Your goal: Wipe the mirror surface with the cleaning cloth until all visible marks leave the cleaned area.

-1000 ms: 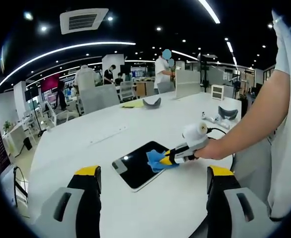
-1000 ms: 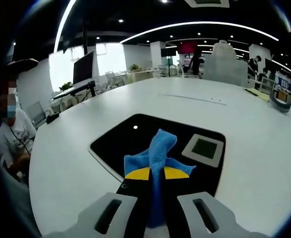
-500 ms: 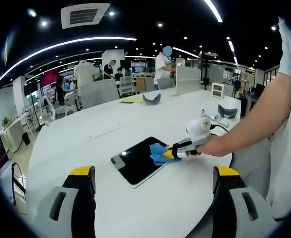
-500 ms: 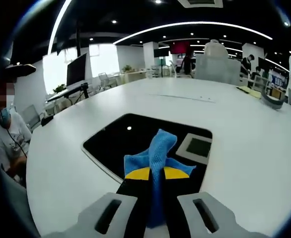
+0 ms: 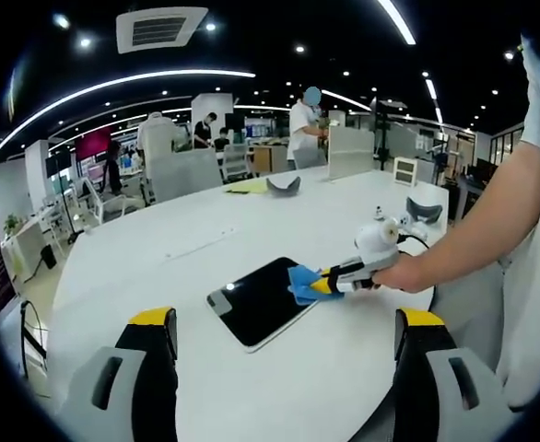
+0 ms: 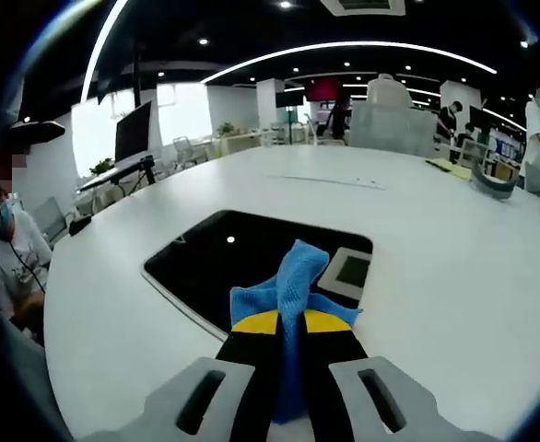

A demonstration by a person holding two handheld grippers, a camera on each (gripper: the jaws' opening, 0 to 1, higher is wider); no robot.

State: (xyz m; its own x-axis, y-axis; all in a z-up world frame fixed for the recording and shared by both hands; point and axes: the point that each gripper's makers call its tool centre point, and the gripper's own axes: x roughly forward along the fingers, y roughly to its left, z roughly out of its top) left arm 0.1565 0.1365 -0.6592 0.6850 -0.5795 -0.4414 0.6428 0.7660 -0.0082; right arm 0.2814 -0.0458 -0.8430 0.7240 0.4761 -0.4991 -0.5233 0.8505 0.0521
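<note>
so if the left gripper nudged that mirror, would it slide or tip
Likely slide, not tip: the mirror lies flat and thin on the smooth white table. It looks rigid and probably fragile; the cloth in the right gripper may hold it.

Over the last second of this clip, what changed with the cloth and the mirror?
The right gripper, shut on the blue cloth, drew back across the dark mirror from nearer its middle to the edge on the person's side. In the right gripper view the cloth now covers less of the mirror. The mirror lay unmoved on the white table, the grip held, and the left gripper stayed open, off the table.
</note>
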